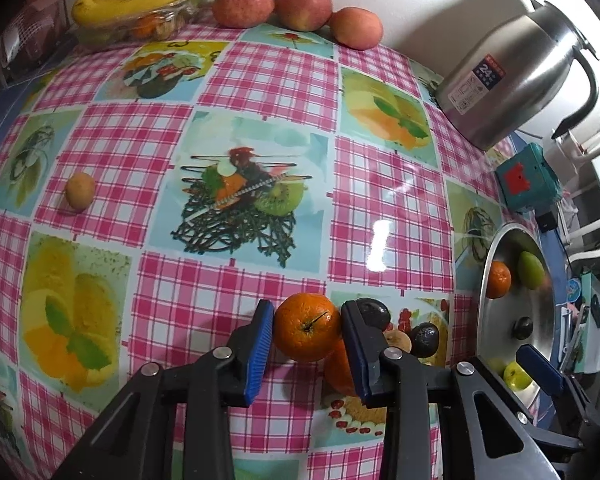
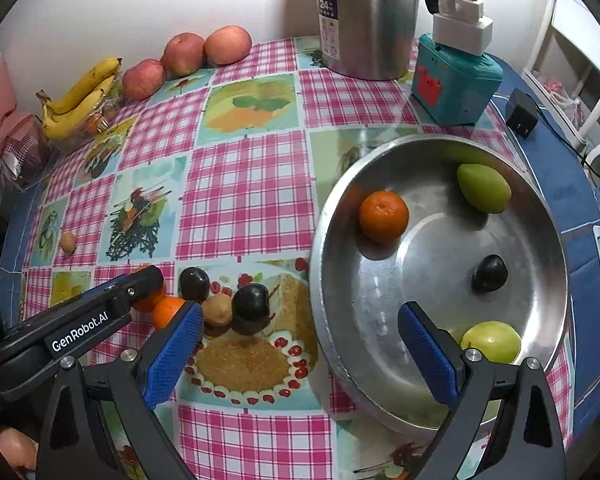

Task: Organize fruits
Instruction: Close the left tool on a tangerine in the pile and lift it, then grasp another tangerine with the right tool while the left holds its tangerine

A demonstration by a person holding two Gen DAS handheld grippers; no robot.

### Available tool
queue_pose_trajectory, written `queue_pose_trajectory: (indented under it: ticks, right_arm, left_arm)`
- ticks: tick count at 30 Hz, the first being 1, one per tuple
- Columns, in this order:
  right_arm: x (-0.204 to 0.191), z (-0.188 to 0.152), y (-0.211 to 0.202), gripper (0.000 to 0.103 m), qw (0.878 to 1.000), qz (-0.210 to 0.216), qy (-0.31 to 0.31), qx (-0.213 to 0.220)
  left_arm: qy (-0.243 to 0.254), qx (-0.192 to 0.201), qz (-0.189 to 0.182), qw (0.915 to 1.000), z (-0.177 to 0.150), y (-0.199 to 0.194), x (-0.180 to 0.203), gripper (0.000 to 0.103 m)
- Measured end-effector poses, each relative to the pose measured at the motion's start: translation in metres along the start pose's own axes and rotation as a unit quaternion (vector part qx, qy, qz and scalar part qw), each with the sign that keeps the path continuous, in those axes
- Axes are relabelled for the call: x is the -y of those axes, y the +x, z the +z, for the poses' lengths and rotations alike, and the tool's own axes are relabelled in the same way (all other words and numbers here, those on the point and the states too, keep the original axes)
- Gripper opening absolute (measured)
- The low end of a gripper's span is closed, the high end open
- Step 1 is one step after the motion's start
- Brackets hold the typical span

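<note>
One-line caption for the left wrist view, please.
Left gripper clamps an orange above the checked tablecloth, with the steel bowl of fruit at right.

An orange (image 1: 307, 327) is sitting stem-forward between blue pads, with a second orange (image 1: 340, 368) touching it at its five o'clock, partly hidden.

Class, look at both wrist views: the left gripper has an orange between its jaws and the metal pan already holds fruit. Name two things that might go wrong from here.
1. The orange is round and pinched only at its sides by the left gripper, so it may slip out and roll across the table.
2. A second orange, two plums and a small brown fruit crowd close beside it; the jaws might knock them away.
</note>
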State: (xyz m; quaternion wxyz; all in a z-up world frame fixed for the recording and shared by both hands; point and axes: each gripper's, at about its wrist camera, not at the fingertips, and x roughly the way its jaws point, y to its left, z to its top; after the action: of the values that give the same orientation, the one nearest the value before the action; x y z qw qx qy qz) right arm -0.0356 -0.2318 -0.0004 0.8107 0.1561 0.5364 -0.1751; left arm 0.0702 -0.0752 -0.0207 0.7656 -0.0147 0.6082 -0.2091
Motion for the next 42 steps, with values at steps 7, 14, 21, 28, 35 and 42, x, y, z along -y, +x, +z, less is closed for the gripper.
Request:
queue_pose_trajectory:
  ticks: [7,14,21,28,35,42]
  right_arm:
    - [-0.017,0.000,0.002,0.098,0.999,0.013,-0.028,0.012]
    - [-0.044,-0.006,0.011,0.098,0.997,0.030,-0.068,0.003]
    - [-0.065,-0.010,0.014,0.091,0.995,0.048,-0.085,-0.004]
    - [-0.077,-0.011,0.016,0.067,0.994,0.046,-0.098,-0.001]
    - [-0.086,-0.015,0.024,0.052,0.993,0.034,-0.108,-0.015]
    - [-0.091,-0.017,0.031,0.045,0.993,0.024,-0.114,-0.021]
  left_arm:
    - [-0.040,0.014,0.036,0.9985,0.005,-0.019,-0.037,0.037]
    - [-0.080,0.032,0.041,0.9955,0.008,-0.034,-0.070,0.037]
    - [-0.094,0.041,0.033,0.9942,0.011,-0.040,-0.080,0.037]
    - [-0.097,0.040,0.020,0.9943,0.009,-0.041,-0.080,0.037]
    - [-0.105,0.041,0.011,0.9936,0.009,-0.043,-0.085,0.037]
    - [-0.107,0.043,0.007,0.9934,0.009,-0.044,-0.085,0.037]
